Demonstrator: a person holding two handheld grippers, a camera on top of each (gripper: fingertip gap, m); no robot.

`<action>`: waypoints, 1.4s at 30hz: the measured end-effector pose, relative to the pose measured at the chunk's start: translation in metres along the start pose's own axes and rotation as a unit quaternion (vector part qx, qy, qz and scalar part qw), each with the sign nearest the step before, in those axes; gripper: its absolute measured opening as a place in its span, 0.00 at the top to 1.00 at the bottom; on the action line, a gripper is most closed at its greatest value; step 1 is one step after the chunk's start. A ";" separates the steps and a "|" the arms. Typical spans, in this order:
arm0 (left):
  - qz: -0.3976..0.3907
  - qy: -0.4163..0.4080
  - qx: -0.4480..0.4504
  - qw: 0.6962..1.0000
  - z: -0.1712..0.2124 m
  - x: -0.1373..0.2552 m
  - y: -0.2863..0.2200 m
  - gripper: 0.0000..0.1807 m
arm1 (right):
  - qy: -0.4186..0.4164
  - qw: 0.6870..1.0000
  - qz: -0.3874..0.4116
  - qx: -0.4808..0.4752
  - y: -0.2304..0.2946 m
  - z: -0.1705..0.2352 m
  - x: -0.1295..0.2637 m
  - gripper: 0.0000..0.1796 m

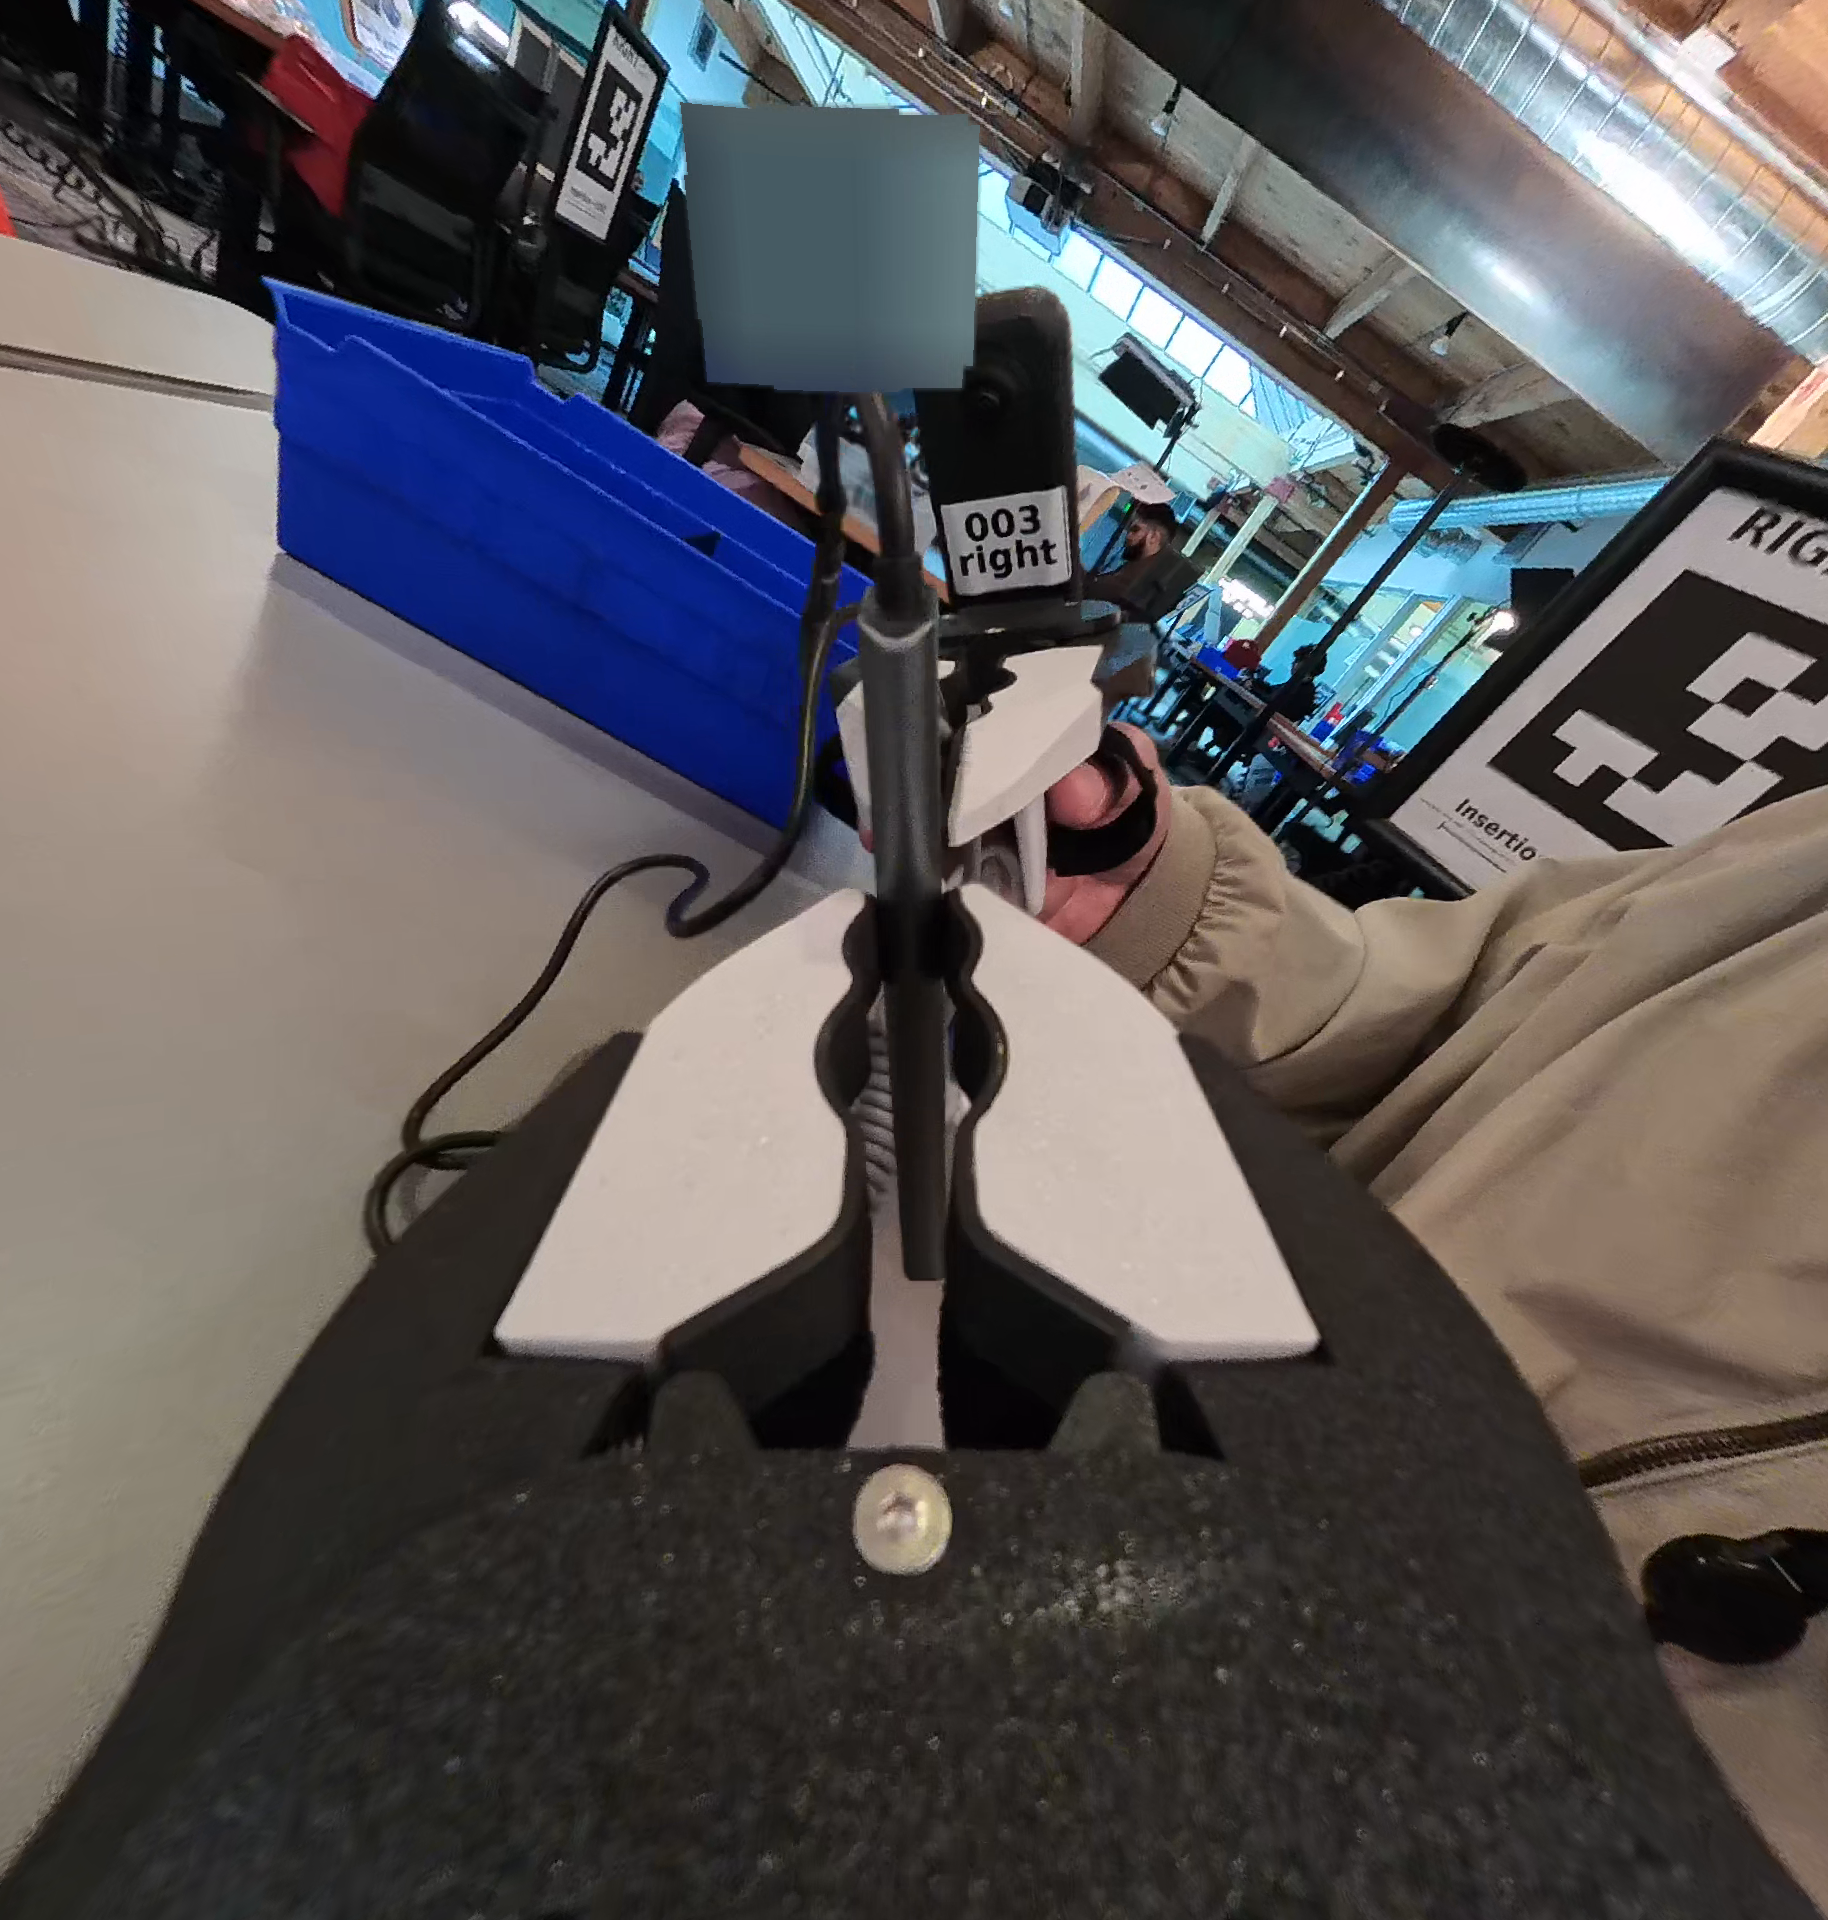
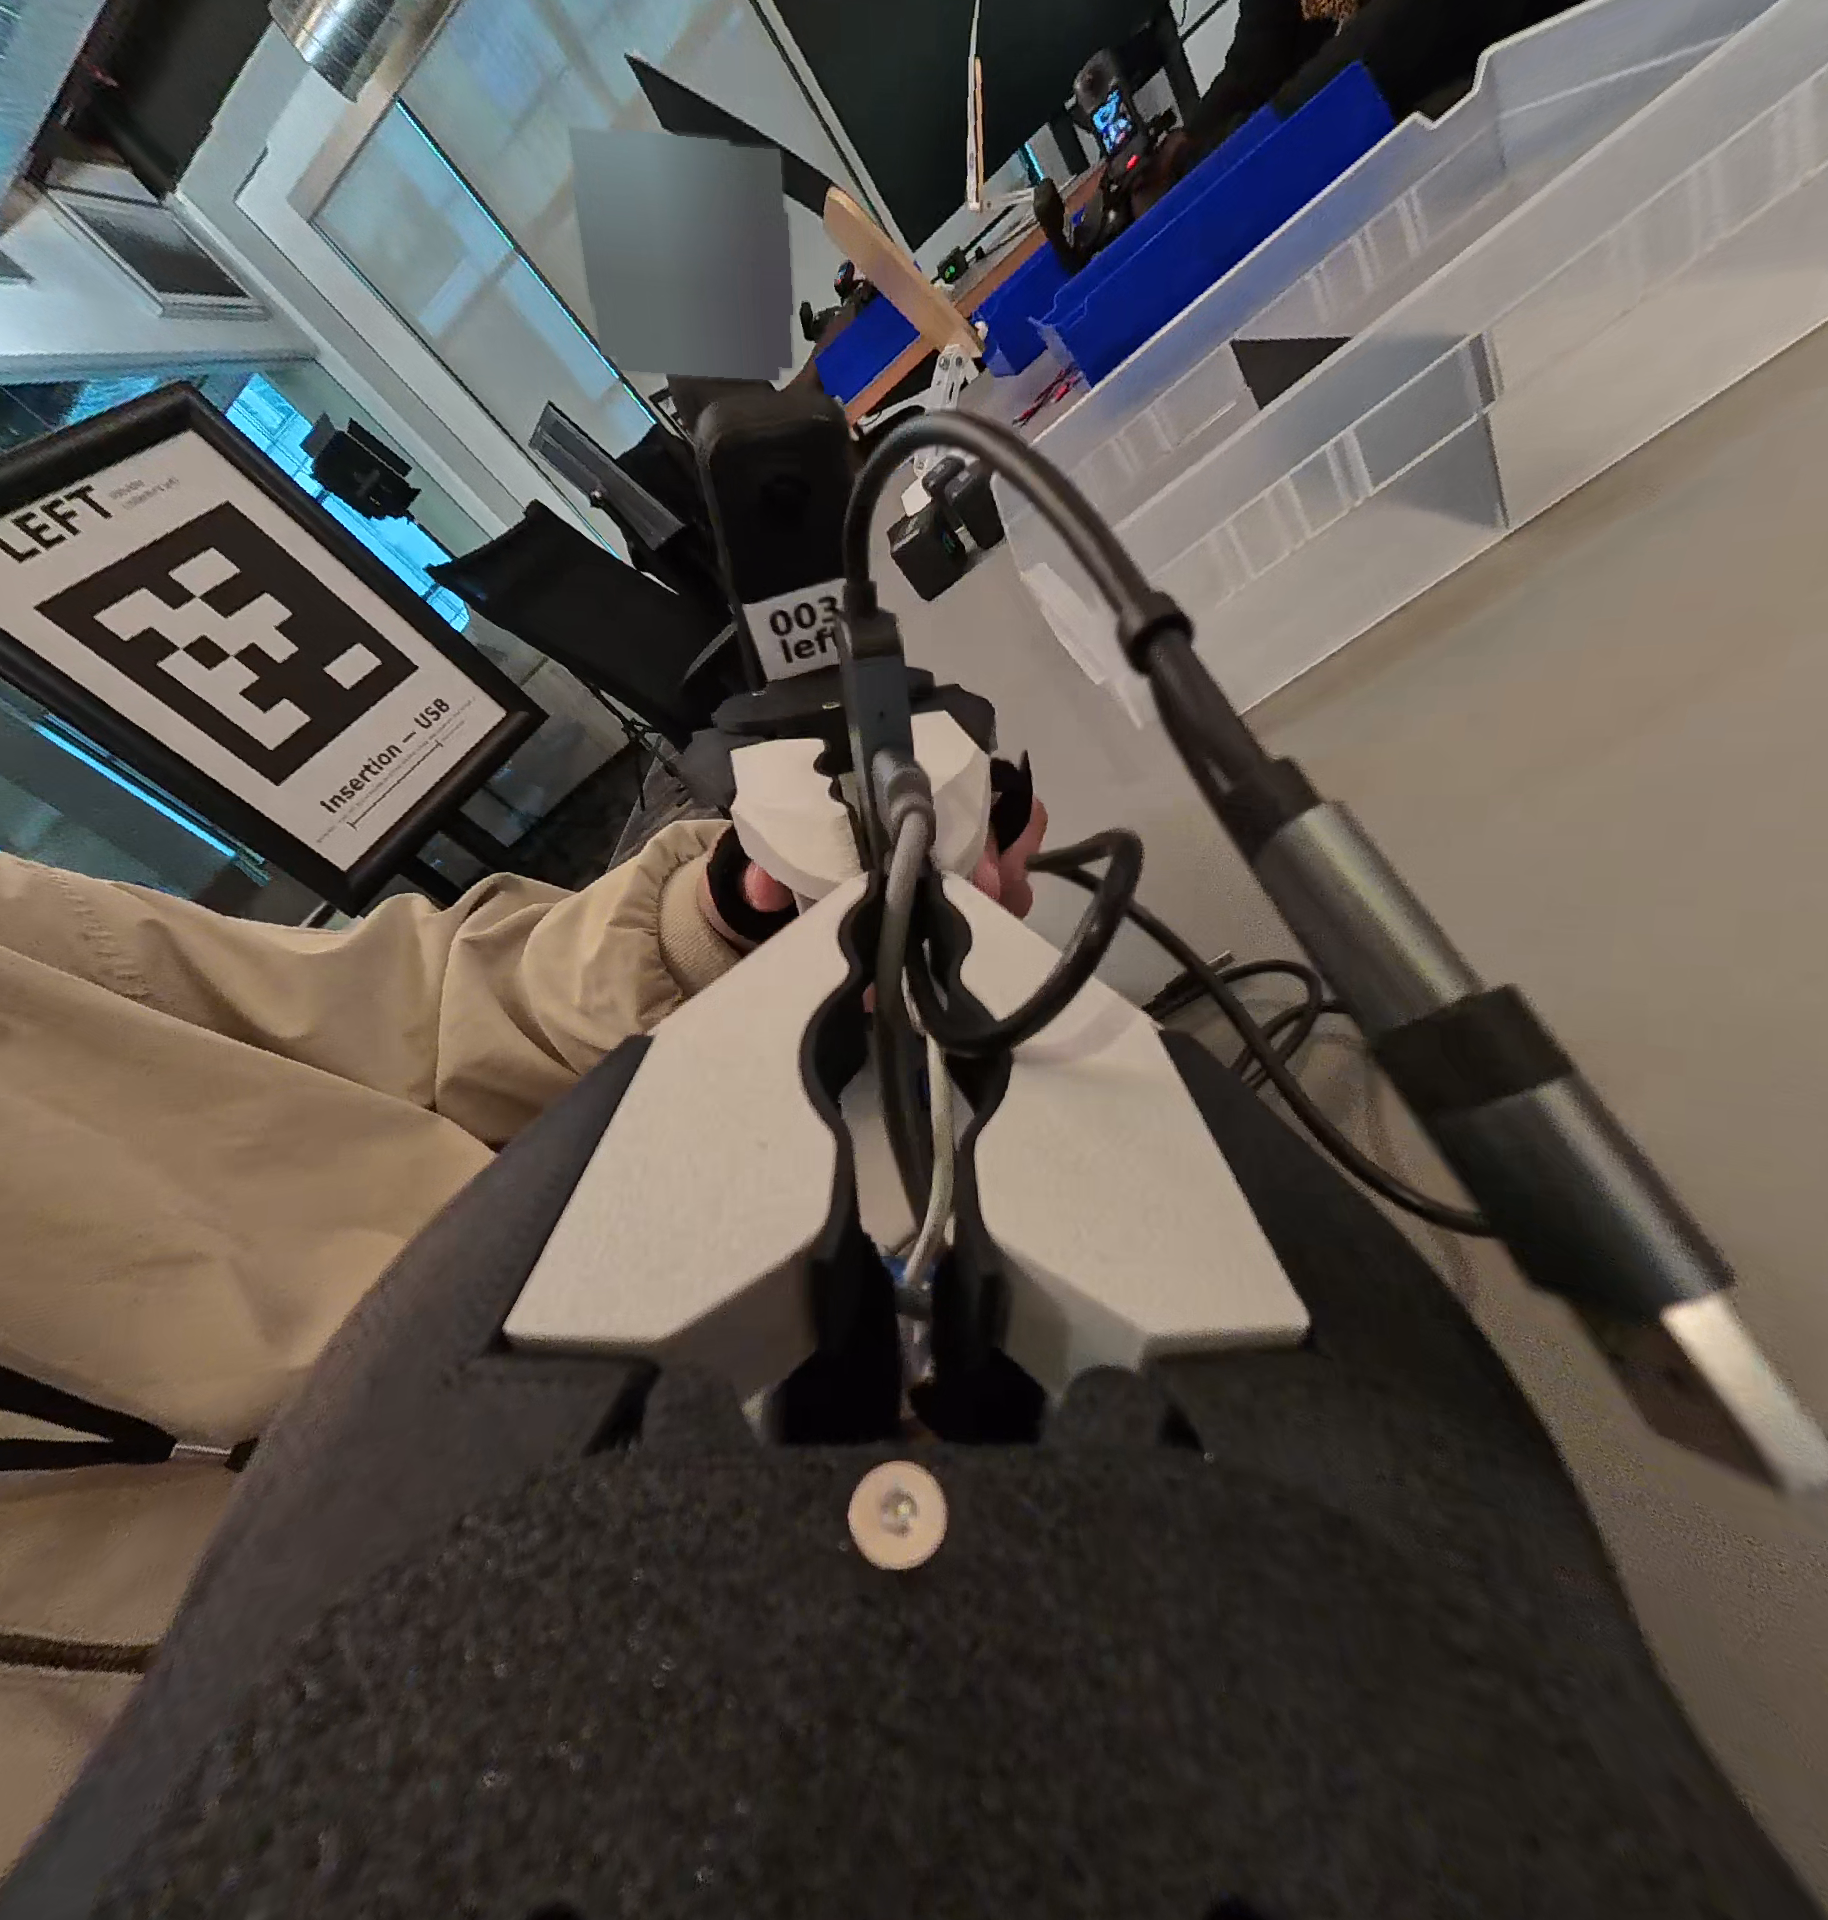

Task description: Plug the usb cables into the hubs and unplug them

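Observation:
My left gripper (image 1: pixel 910 925) is shut on a slim dark grey USB hub (image 1: pixel 902 831), seen edge-on and pointing away from me. The hub's black lead (image 1: pixel 889 488) leaves its far end. In the right wrist view this lead (image 2: pixel 1003 442) arcs over to a grey USB plug (image 2: pixel 1512 1143) with a bare metal tip that hangs unplugged in the foreground. My right gripper (image 2: pixel 905 904) faces the left gripper (image 2: pixel 868 821) and is shut on a grey USB cable (image 2: pixel 915 862) that runs to the hub (image 2: pixel 879 717). I cannot see whether its plug is seated. A black cable (image 2: pixel 1086 935) loops beside it.
A blue bin (image 1: pixel 494 520) stands on the pale table (image 1: pixel 162 831) to the far left. Clear plastic trays (image 2: pixel 1409 416) line the table's other side. Framed marker boards stand behind each gripper (image 1: pixel 1720 707) (image 2: pixel 214 644). A beige sleeve (image 1: pixel 1512 1039) reaches in. Black cable (image 1: pixel 577 935) lies slack on the table. Both grippers' tips are close together, under 4 cm apart.

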State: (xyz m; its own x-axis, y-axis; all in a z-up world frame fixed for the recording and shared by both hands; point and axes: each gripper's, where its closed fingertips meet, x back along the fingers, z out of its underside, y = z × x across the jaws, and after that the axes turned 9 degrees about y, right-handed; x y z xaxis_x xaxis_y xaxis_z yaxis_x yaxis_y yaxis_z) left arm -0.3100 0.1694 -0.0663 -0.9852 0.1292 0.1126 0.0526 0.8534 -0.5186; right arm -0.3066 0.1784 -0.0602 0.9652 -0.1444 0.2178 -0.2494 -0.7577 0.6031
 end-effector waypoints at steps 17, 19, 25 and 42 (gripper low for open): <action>0.042 -0.020 0.032 0.998 -0.005 -0.001 -0.006 0.94 | -0.051 0.999 -0.011 -0.015 0.005 -0.023 0.013 0.92; 0.050 -0.019 0.043 0.998 -0.002 -0.001 -0.006 0.94 | -0.052 0.998 -0.011 -0.013 0.005 -0.024 0.015 0.91; 0.056 0.009 0.036 0.998 0.006 -0.008 -0.012 0.94 | -0.022 1.000 -0.007 0.006 0.008 -0.010 0.001 0.96; 0.051 -0.054 0.025 0.997 -0.016 0.009 -0.007 0.94 | 0.100 0.994 -0.011 0.037 0.012 0.030 -0.014 0.75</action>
State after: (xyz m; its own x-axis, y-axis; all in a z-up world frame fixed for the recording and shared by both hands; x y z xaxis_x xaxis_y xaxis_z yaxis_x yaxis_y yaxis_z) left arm -0.3163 0.1720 -0.0483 -0.9872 0.1564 -0.0323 0.1472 0.8124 -0.5642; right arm -0.3203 0.1522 -0.0793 0.9337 -0.0034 0.3580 -0.2147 -0.8055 0.5523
